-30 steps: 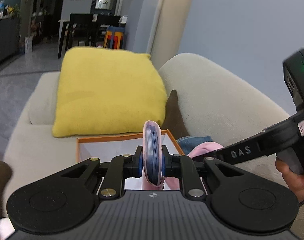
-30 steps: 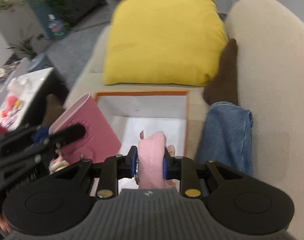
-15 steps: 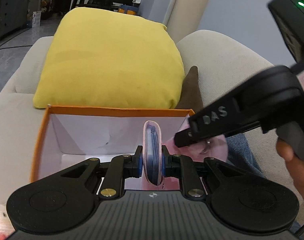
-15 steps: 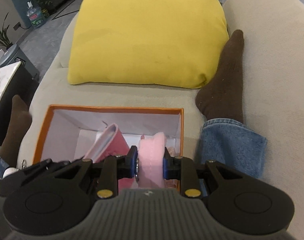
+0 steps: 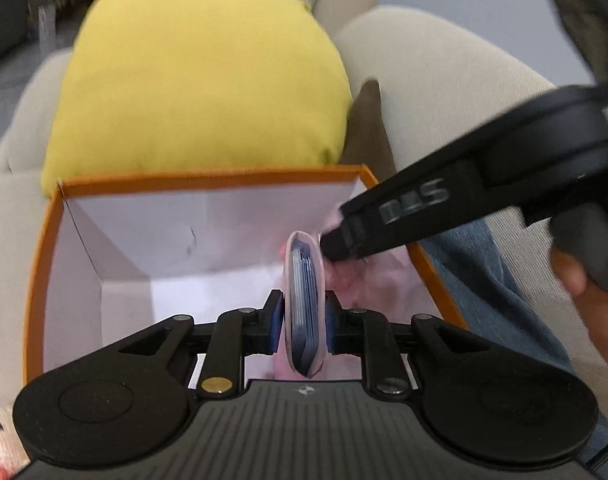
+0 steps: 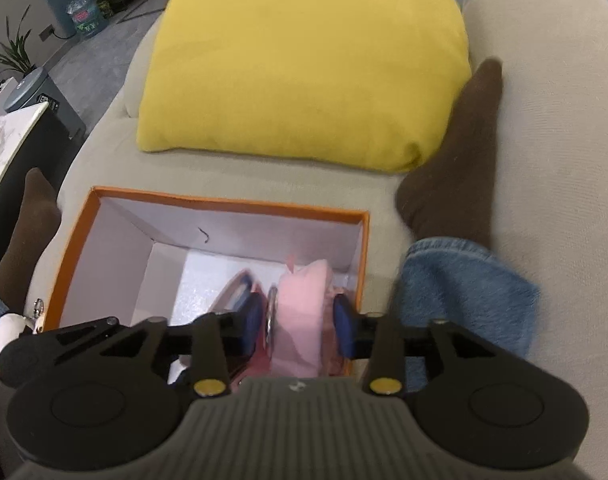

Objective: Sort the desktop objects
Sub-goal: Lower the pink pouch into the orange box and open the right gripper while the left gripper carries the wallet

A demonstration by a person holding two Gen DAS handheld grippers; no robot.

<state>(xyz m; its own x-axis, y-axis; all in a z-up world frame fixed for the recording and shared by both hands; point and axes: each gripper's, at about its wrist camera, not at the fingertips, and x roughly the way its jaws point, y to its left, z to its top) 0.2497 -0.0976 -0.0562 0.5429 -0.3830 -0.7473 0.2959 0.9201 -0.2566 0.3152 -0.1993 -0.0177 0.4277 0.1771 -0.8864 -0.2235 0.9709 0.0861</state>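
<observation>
Holding the pink pouch (image 5: 304,304) edge-on, long axis running straight ahead along my left gripper (image 5: 304,322), whose pads are clamped on its flat sides, I have it low inside the orange box (image 5: 208,179), toward the right wall. My right gripper (image 6: 300,322) is parted wide around the pink plush (image 6: 302,312); from these views I cannot tell whether its pads touch it. The plush sits in the box's near right corner, just right of the pouch, so I judge the right arm nearer to clearing out.
</observation>
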